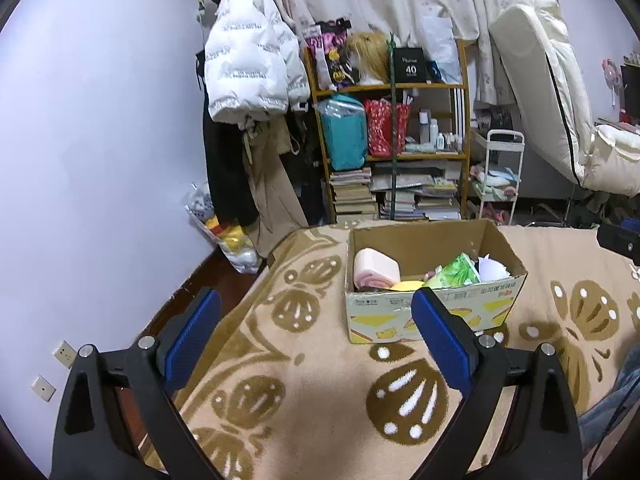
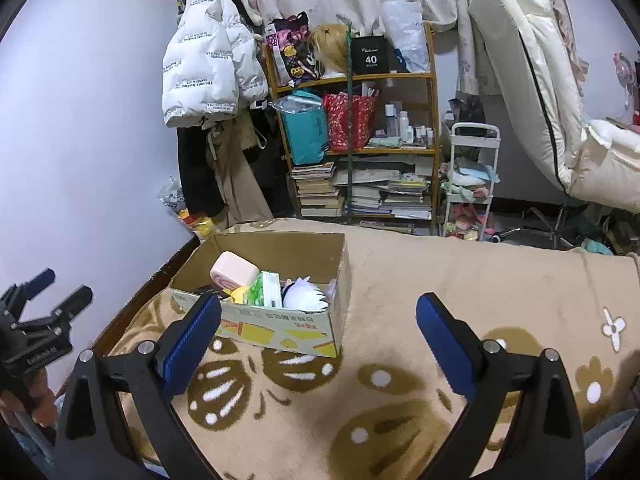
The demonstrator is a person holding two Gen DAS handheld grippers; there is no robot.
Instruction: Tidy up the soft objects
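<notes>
A: Both claws wide, nothing in them? Left gripper [image 1: 316,332], right gripper [image 2: 318,338], ribbed blue pads.

B: Yep, over the fuzzy tan blanket [image 2: 440,280]. Beyond sits the cardboard box [image 2: 276,330]: pink roll cushion [image 2: 234,270], green packet [image 2: 264,290], white plush [image 2: 302,296]. Far shelf [image 2: 400,76] has a black bag reading "40" [image 2: 370,58].

A: Cardboard box [image 1: 436,312], lower contents?
B: Hidden behind its near wall; only tops show.
A: Left gripper [image 2: 52,290], nine o'clock, right view?
B: Cut by the edge.
A: Shelf bottles [image 1: 434,136]?
B: Labels too small.
</notes>
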